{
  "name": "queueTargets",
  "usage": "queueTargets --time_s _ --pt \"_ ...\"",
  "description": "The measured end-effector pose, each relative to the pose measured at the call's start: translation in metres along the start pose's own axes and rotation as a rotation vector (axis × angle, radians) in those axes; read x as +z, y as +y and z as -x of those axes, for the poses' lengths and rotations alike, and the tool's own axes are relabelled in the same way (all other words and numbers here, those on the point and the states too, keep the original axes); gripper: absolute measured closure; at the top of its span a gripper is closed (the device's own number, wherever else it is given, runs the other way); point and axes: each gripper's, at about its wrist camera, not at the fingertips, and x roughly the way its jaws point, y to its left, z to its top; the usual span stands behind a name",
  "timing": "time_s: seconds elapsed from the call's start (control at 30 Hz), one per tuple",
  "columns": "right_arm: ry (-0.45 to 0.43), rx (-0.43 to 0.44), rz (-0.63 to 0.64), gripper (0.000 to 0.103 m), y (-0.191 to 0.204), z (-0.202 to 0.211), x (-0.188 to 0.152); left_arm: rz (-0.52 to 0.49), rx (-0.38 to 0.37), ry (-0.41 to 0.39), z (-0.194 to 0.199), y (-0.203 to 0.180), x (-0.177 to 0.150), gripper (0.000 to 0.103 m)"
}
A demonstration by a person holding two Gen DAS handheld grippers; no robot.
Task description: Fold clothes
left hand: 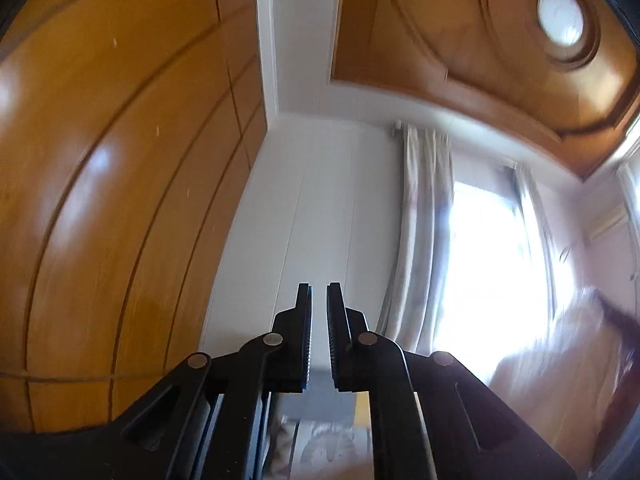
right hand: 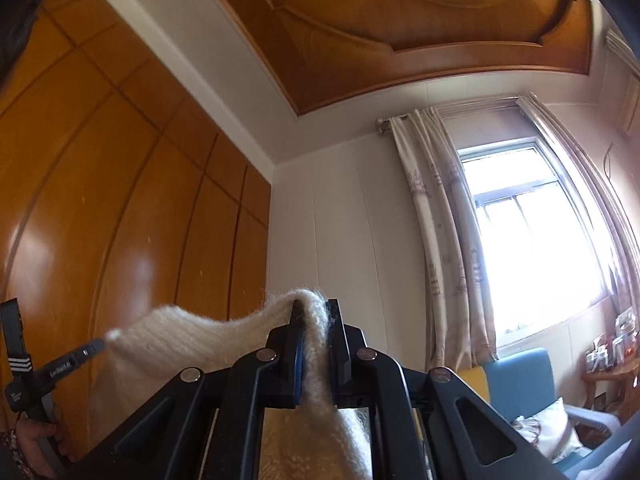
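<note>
Left wrist view: the left tongs (left hand: 319,292) point up at a white wall, jaws drawn narrow with only a thin gap and nothing visible between them here. Glossy orange-brown wooden wardrobe doors (left hand: 112,184) fill nine o'clock; a pale patterned curtain (left hand: 424,220) hangs at three o'clock beside a bright window (left hand: 492,264).

Right wrist view: the right tongs (right hand: 316,310) are clamped on a fluffy cream knitted garment (right hand: 188,340), which drapes over the jaws. The knit stretches toward nine o'clock, where the left tongs' tip (right hand: 96,346) pinches its far corner. A hand (right hand: 36,438) grips that tool's handle at eight o'clock. A blue chair (right hand: 520,384) stands at four o'clock.
</note>
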Motion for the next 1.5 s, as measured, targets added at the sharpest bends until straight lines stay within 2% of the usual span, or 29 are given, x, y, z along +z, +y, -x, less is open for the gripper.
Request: queueTargets --time_s 0.07,0.13,0.2,0.27,0.3,0.33,0.37,0.4,0.47,0.53,0.57,0.63,0.7,0.77,0.83,0.93,1.0,1.1,1.2,1.3,1.4,1.5 --pt "-0.042 0.001 -0.024 0.095 -0.002 0.008 0.007 -0.008 -0.018 -0.014 0.002 -0.001 0.006 0.095" --pt "-0.085 -0.016 0.015 0.096 0.002 0.016 0.016 -0.026 -0.023 0.004 0.003 -0.005 0.000 0.095" --pt "-0.088 -0.032 0.068 0.096 0.007 0.017 0.017 -0.027 -0.028 0.087 -0.001 -0.006 -0.020 0.095" --pt "-0.014 -0.041 0.095 0.096 0.006 0.009 -0.004 -0.022 -0.029 0.219 -0.003 -0.006 -0.057 0.085" --pt "0.046 -0.042 0.087 0.095 0.003 0.004 -0.020 -0.023 -0.031 0.309 -0.008 -0.004 -0.086 0.084" --pt "0.150 -0.034 0.062 0.093 -0.002 -0.002 -0.046 -0.023 -0.038 0.409 -0.012 -0.002 -0.120 0.084" --pt "0.290 -0.022 0.024 0.089 -0.010 -0.009 -0.080 -0.016 -0.048 0.509 -0.014 0.001 -0.153 0.084" --pt "0.430 -0.009 -0.015 0.081 -0.018 -0.015 -0.114 -0.012 -0.053 0.616 -0.016 0.005 -0.188 0.084" --pt "0.686 0.005 -0.078 0.079 -0.032 -0.024 -0.177 -0.001 -0.037 0.816 -0.015 0.014 -0.252 0.084" --pt "0.942 -0.037 -0.127 0.079 -0.049 -0.014 -0.245 0.029 -0.056 0.973 -0.010 0.022 -0.301 0.084" --pt "1.012 -0.047 -0.167 0.079 -0.057 -0.006 -0.265 0.037 -0.070 1.028 -0.007 0.024 -0.319 0.084" --pt "1.100 -0.071 -0.253 0.079 -0.074 0.014 -0.295 -0.006 -0.091 1.077 -0.002 0.022 -0.338 0.084" --pt "1.132 -0.102 -0.279 0.079 -0.084 0.032 -0.305 -0.059 -0.120 1.091 0.002 0.016 -0.350 0.084" --pt "1.167 -0.037 -0.284 0.075 -0.083 0.042 -0.305 -0.095 -0.155 1.097 0.010 0.005 -0.363 0.084" --pt "1.221 0.194 -0.323 0.075 -0.068 0.057 -0.307 -0.130 -0.174 1.101 0.013 -0.004 -0.367 0.083" --pt "1.281 0.470 -0.228 0.075 -0.028 0.082 -0.304 -0.160 -0.191 1.119 -0.001 -0.012 -0.369 0.083" --pt "1.364 0.602 -0.156 0.075 -0.003 0.096 -0.309 -0.148 -0.198 1.134 -0.014 -0.016 -0.376 0.083" --pt "1.506 0.738 -0.100 0.075 0.027 0.117 -0.330 -0.086 -0.204 1.161 -0.028 -0.016 -0.385 0.083" --pt "1.619 0.742 -0.082 0.075 0.041 0.137 -0.357 -0.021 -0.253 1.173 -0.024 -0.015 -0.395 0.083" --pt "1.709 0.713 -0.069 0.075 0.048 0.153 -0.386 0.006 -0.402 1.175 0.003 -0.020 -0.396 0.083" --pt "1.790 0.683 -0.039 0.074 0.046 0.167 -0.417 -0.036 -0.561 1.188 0.045 -0.036 -0.390 0.082" --pt "1.932 0.724 0.032 0.074 0.058 0.199 -0.450 -0.117 -0.695 1.265 0.100 -0.054 -0.399 0.083"
